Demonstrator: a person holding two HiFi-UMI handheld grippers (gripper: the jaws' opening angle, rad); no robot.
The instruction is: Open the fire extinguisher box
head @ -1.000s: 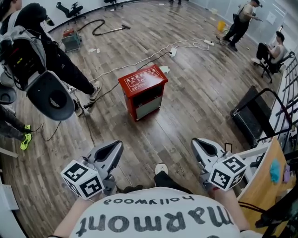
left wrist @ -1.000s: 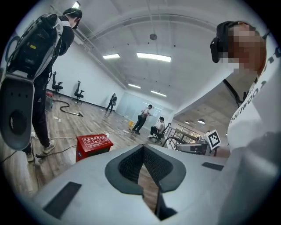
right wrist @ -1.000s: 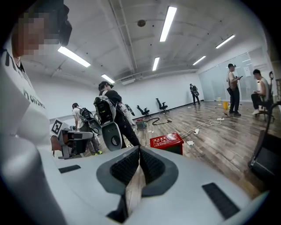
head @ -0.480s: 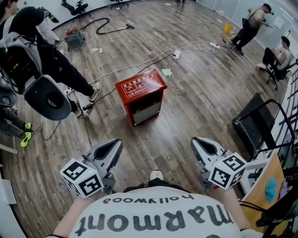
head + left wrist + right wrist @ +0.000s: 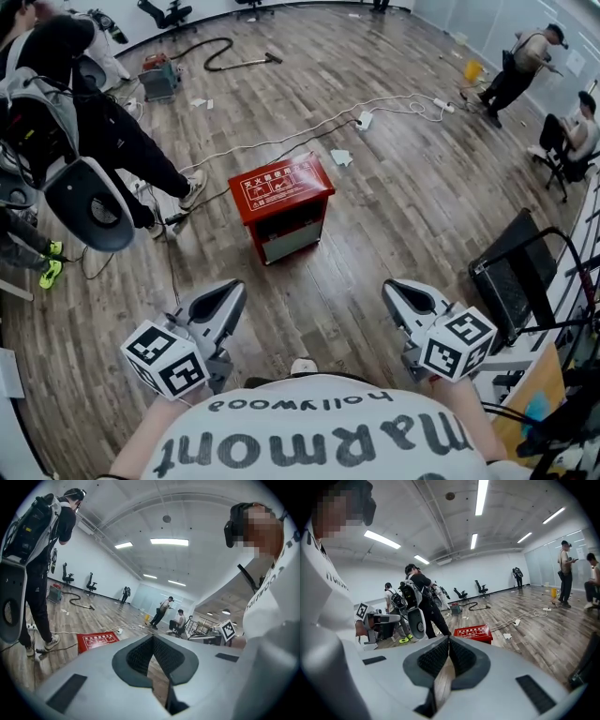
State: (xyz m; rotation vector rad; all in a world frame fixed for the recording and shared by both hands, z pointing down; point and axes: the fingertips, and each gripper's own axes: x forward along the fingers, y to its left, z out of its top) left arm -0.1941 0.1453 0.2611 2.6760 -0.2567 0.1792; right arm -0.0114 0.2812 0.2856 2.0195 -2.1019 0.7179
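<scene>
A red fire extinguisher box (image 5: 281,206) stands on the wooden floor ahead of me, its lid closed, white print on top and a glass front facing me. It also shows in the left gripper view as a red box (image 5: 97,641) low at the left, and in the right gripper view as a red box (image 5: 474,633) past the jaws. My left gripper (image 5: 230,292) and right gripper (image 5: 396,291) hang near my waist, well short of the box. Both are shut with nothing between the pads.
A person with a backpack and a hanging grey seat (image 5: 89,202) stands at the left. White and black cables (image 5: 281,139) trail across the floor behind the box. A black case (image 5: 516,262) lies at the right, and other people (image 5: 525,66) are at the far right.
The box now sits slightly lower and more to the left in the head view, with more floor showing behind it. Both grippers keep their places and stay shut.
</scene>
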